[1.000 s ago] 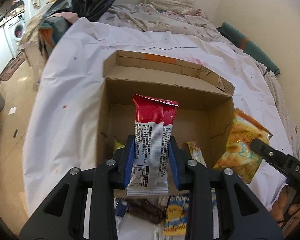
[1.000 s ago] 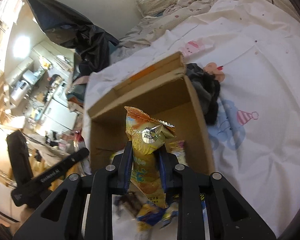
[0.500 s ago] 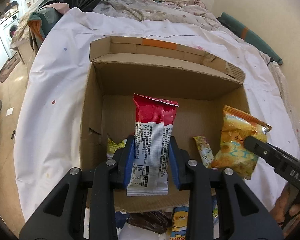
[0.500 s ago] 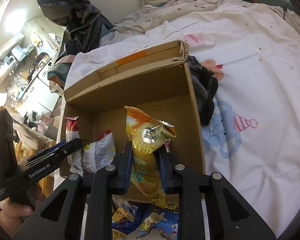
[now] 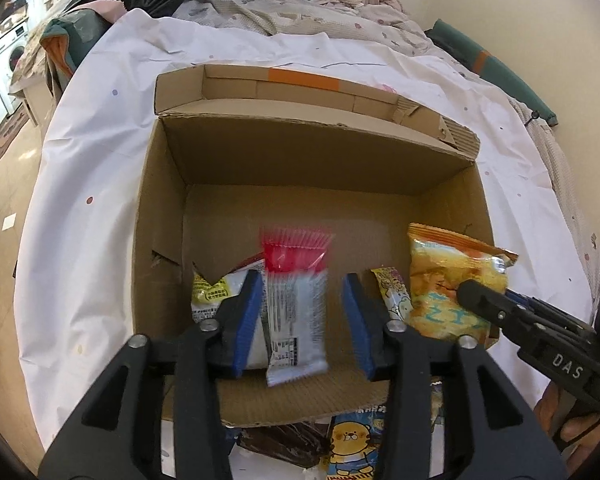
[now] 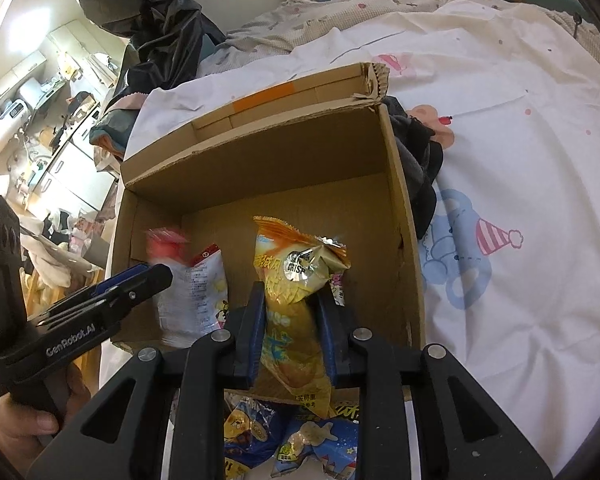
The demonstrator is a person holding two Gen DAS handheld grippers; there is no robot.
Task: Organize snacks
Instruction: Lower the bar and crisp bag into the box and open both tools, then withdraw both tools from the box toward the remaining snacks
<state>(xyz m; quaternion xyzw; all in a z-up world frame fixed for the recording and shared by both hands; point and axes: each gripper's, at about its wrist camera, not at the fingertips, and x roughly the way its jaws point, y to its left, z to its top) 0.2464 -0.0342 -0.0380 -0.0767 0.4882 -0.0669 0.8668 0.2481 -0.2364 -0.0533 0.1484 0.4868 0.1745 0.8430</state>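
Two snack-bearing grippers (image 5: 303, 316) (image 6: 292, 332), jaws parting.

Soft daylight is filling both fisheye views, whose dark corners are bending the scene; the red-topped packet (image 5: 294, 304) is smearing with motion blur, the cardboard box (image 5: 312, 152) is shading its own floor, and foil is glinting on the yellow chip bag (image 6: 300, 280)

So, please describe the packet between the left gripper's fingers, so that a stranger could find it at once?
Look into the open cardboard box on the white sheet. Between the blue pads of the left gripper, whose jaws have just been opening, is the red-topped packet, blurred and slipping free. Unlike the yellow crisp bag to its right, its lower part is white with black print.
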